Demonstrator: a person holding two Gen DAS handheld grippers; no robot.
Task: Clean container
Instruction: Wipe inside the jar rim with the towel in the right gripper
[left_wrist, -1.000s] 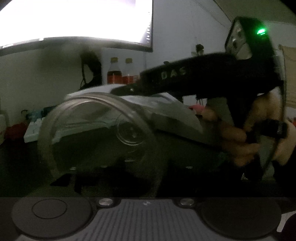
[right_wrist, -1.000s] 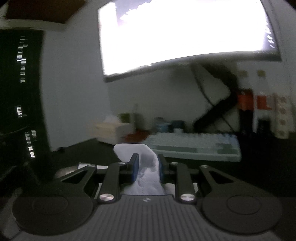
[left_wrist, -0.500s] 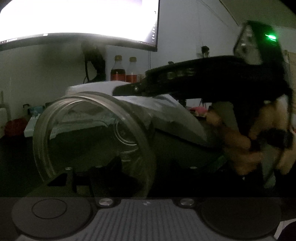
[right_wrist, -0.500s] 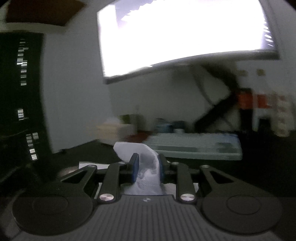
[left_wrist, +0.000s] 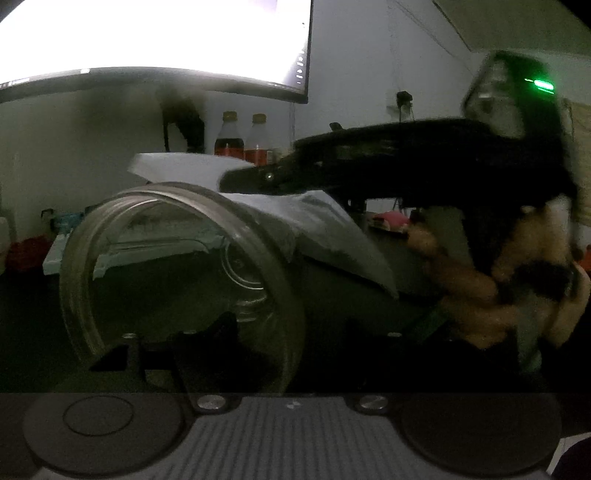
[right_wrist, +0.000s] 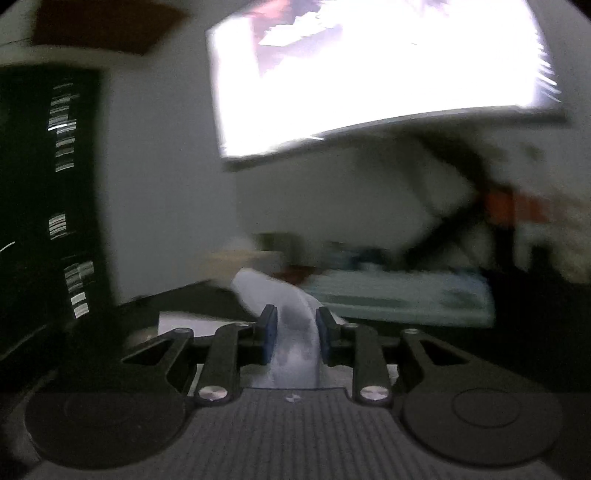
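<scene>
Both wrist views look nearly level across a dim desk, sharing the bright monitor (left_wrist: 155, 37) and keyboard (right_wrist: 402, 295)

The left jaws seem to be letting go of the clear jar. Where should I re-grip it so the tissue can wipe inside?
Judging from the left wrist view, grip the clear jar across its lower body wall, coming from behind its base. It lies tilted with the round mouth facing this camera, so that leaves the rim free. The left gripper's jaws are opening around it. The right gripper, shut on the white tissue, can then enter the mouth.
</scene>
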